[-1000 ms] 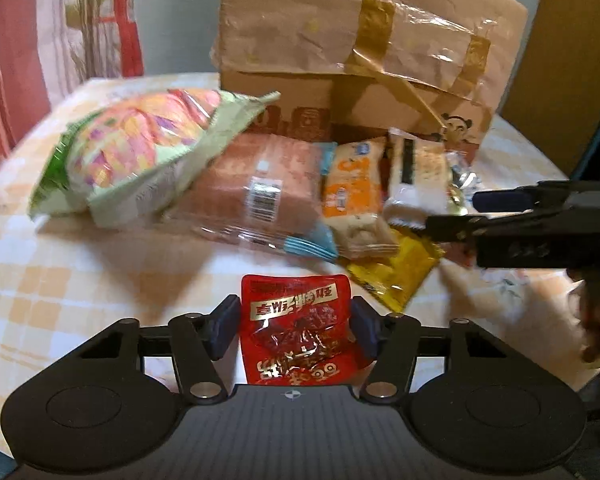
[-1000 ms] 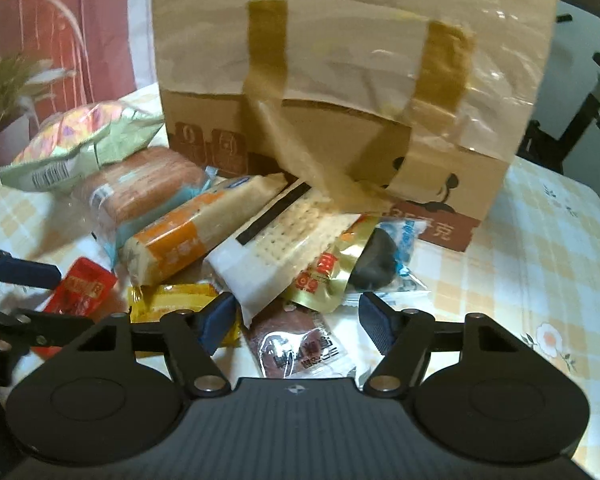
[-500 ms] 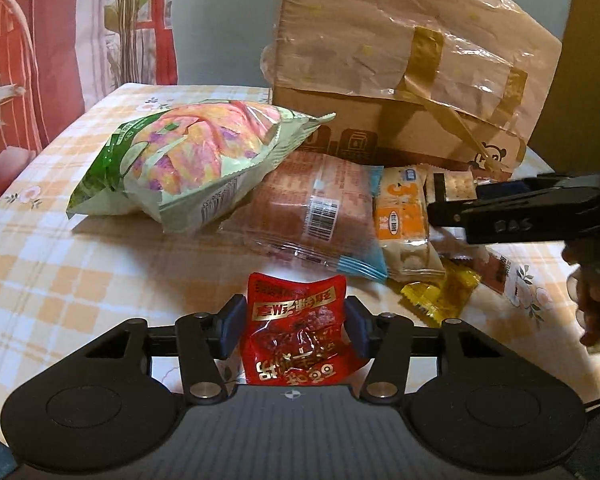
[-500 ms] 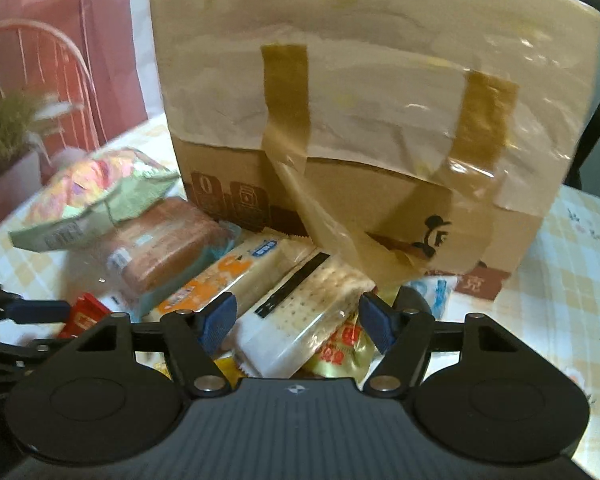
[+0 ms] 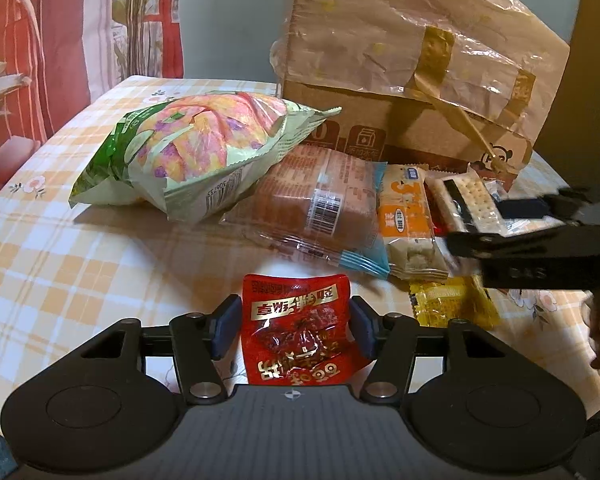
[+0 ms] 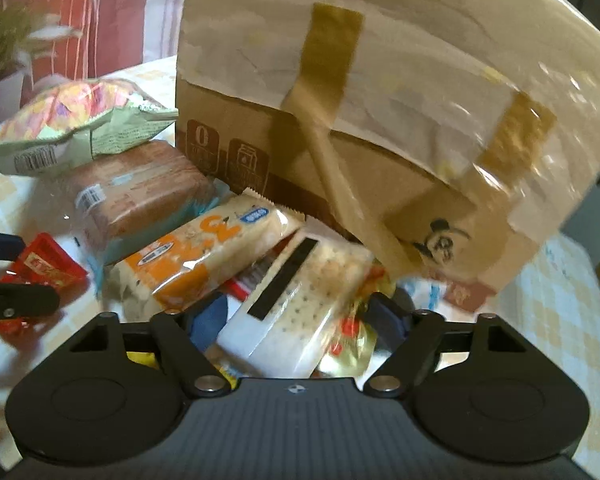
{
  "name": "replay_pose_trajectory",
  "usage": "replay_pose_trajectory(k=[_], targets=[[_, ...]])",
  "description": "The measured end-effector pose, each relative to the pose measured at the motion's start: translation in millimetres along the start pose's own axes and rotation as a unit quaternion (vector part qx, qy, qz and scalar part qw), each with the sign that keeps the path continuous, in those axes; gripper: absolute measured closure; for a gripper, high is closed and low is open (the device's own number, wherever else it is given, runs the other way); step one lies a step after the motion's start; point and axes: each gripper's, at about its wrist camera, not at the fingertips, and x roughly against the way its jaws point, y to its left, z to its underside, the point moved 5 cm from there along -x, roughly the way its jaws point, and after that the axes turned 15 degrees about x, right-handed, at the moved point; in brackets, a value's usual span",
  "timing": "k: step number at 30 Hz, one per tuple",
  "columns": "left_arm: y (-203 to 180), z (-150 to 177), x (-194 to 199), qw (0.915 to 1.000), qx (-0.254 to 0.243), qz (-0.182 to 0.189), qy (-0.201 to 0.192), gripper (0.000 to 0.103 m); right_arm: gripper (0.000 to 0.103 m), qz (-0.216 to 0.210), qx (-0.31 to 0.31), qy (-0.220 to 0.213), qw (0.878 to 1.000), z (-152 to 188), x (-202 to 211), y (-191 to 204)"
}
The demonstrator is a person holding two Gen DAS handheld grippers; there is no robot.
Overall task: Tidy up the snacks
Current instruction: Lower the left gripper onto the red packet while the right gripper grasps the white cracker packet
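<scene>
Two grips matter: my left fingers [image 5: 292,330] pinch the red pouch [image 5: 300,330], while my right fingers [image 6: 300,316], just widening, should squeeze the cracker pack [image 6: 296,304] squarely at lower centre.

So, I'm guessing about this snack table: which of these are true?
1. The green chip bag leans on the wrapped bread. True.
2. The paper bag lies flat. False: it stands upright behind the snacks.
3. The orange-and-white pack lies between the bread and the cracker pack. True.
4. The tablecloth is plain blue. False: it has orange-and-white checks.
</scene>
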Motion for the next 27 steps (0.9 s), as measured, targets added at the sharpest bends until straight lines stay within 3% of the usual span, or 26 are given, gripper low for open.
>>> replay_pose_trajectory(k=[1, 5, 10, 18, 24, 25, 26, 27], targets=[[0.2, 0.1, -0.9, 1.0000, 0.001, 0.000, 0.001, 0.041, 0.029, 0.000, -0.007, 0.000, 1.000, 4.9, 3.9, -2.2], [-0.9, 0.2, -2.3, 1.0000, -0.001, -0.005, 0.003, 0.039, 0.051, 0.003, -0.025, 0.009, 1.000, 15.8, 15.8, -7.3], [0.4, 2.8, 0.0, 0.9999, -0.002, -0.009, 0.012, 0.036, 0.051, 0.010, -0.020, -0.003, 1.000, 9.1, 21.5, -9.0], [-2.9, 9.3, -0.5, 0.9994, -0.031, -0.015, 0.008, 0.034, 0.042, 0.018, 0.013, -0.001, 1.000, -0.3, -9.1, -7.4], [-1.1, 2.4, 9.8, 0.9996, -0.008, 0.027, -0.004, 0.071, 0.052, 0.000, -0.029, -0.018, 0.999, 8.1, 5.7, -13.0], [-3.0, 2.0, 11.7, 0.9994, -0.011, 0.032, -0.007, 0.090, 0.052, -0.003, -0.038, -0.023, 0.999, 10.4, 10.4, -13.7], [-5.6, 1.8, 12.6, 0.9992, -0.013, 0.037, -0.005, 0.102, 0.052, -0.006, -0.045, -0.027, 0.999, 12.5, 15.1, -13.9], [-7.0, 2.1, 12.4, 0.9993, -0.014, 0.036, -0.001, 0.102, 0.053, -0.010, -0.050, -0.032, 0.998, 14.6, 19.8, -14.0]])
